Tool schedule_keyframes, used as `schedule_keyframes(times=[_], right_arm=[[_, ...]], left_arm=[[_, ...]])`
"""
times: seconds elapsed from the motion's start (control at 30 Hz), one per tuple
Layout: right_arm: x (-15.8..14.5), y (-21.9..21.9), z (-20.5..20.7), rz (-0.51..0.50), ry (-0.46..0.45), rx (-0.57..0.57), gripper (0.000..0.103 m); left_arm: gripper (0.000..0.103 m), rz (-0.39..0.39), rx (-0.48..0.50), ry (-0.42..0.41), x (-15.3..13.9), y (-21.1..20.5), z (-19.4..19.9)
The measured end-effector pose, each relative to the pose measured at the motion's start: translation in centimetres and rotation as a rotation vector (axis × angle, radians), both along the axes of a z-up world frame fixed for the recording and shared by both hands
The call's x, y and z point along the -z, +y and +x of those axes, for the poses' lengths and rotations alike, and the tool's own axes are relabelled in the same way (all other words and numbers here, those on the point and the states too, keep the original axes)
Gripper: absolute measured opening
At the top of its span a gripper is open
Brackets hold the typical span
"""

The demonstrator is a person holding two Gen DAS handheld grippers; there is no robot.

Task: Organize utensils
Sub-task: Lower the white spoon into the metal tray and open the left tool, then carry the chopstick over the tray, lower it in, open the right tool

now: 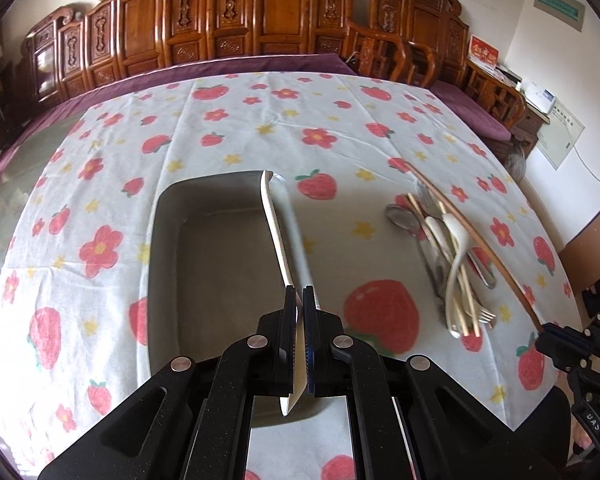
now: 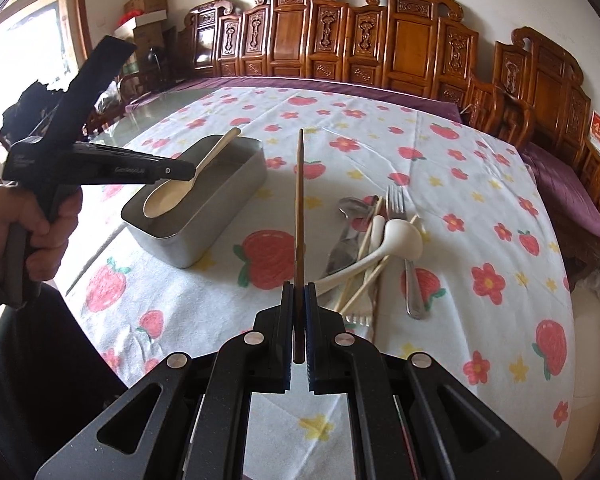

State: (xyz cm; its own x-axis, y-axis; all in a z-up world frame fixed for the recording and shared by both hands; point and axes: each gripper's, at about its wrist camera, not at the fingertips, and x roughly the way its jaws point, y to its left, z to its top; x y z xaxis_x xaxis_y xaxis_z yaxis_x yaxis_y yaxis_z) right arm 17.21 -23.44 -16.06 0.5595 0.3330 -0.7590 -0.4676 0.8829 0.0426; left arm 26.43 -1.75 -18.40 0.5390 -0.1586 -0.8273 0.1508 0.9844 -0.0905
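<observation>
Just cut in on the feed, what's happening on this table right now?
Utensils are being sorted into the metal tray. The left gripper is shut on a cream spoon, holding it over the tray. The right gripper is shut on a brown chopstick, lifted above the tablecloth. Forks, spoons and chopsticks wait in a pile.

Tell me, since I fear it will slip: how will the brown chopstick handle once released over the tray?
The brown chopstick looks straight and stiff in the right gripper, so it should not flop. It is thin and smooth and held near one end, so it may pivot. Dropped into the metal tray, it would probably roll or slide.
</observation>
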Motion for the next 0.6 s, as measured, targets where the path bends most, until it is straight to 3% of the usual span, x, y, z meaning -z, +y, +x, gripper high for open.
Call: schedule_keyframes(times=[0.33,0.47,0.6], right_arm=[[0.6,4.0,0.8,-0.017,0.015,-0.029,0.006],[0.7,5.8,0.9,-0.014,0.021,-0.039,0.006],[0.4,7.7,1.2,-0.004,0.030,-0.047,0.006]], left_arm=[[0.004,0.022,-0.028,0.051,2.6,3.2,1.2],[0.015,0.013,-0.043,0.039,2.0,4.4,0.6],[0.016,0.004,-0.052,0.008,0.4,5.9,-0.4]])
